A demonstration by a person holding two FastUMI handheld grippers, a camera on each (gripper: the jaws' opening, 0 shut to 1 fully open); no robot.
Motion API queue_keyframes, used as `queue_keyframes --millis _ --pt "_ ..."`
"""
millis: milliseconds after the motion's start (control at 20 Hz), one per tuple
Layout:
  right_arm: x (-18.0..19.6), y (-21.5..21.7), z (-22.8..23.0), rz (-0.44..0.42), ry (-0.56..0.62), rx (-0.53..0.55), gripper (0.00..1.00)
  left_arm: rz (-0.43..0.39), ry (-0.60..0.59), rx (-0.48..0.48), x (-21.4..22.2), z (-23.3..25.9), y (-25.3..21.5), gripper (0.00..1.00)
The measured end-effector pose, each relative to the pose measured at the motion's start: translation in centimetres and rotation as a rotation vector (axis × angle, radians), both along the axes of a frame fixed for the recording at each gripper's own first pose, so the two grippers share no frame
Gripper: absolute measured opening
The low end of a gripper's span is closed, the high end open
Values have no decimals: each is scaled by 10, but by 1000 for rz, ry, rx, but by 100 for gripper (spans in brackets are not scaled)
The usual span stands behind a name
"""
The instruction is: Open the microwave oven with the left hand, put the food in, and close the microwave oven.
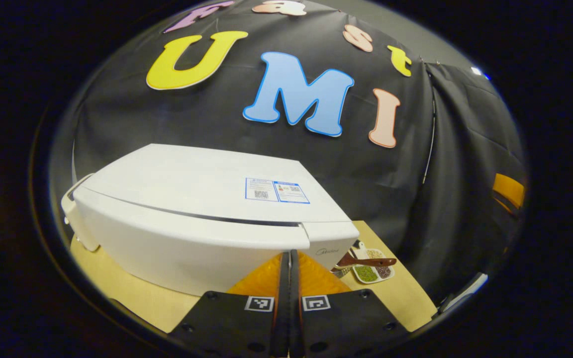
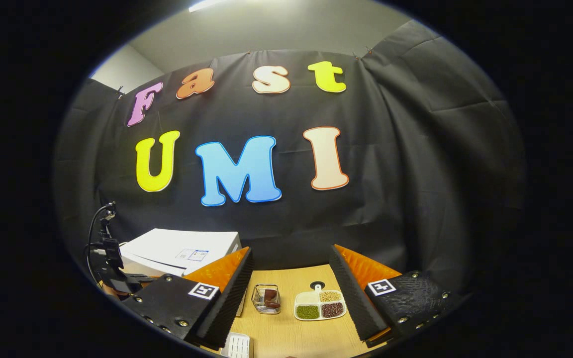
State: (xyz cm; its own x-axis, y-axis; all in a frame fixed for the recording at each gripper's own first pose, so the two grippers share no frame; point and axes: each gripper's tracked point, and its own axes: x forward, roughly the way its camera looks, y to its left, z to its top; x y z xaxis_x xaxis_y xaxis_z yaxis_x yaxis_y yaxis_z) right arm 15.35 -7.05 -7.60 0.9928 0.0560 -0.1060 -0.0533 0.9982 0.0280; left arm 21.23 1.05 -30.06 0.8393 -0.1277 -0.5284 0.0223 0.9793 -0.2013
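Left claw point(image 1: 289, 278), pressed together, hovers before the closed white plastic microwave oven point(image 1: 202, 214); misjudging its door edge risks shoving it. Right claw point(image 2: 291, 293) is spread above the divided white food plate point(image 2: 319, 304).

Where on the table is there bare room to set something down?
Bare wood lies in front of the wire basket and the divided dish, between the open right gripper fingers. Another strip runs beside the microwave, left of the shut left gripper. Basket and dish crowd the middle.
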Motion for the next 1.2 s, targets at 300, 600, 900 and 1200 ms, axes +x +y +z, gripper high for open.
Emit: queue_keyframes --millis 300,600,900,1200 --pt "-5 -4 1 -16 1 -5 93 0 -4 -5 0 0 0 6" --pt "-10 3 6 -10 -10 -18 93 5 -1 -27 8 1 3 8" --pt "-22 10 21 -15 -36 -25 93 -16 -44 43 14 15 -3 7" --pt "-32 34 50 -7 -77 -15 93 68 -288 89 -15 154 32 8"
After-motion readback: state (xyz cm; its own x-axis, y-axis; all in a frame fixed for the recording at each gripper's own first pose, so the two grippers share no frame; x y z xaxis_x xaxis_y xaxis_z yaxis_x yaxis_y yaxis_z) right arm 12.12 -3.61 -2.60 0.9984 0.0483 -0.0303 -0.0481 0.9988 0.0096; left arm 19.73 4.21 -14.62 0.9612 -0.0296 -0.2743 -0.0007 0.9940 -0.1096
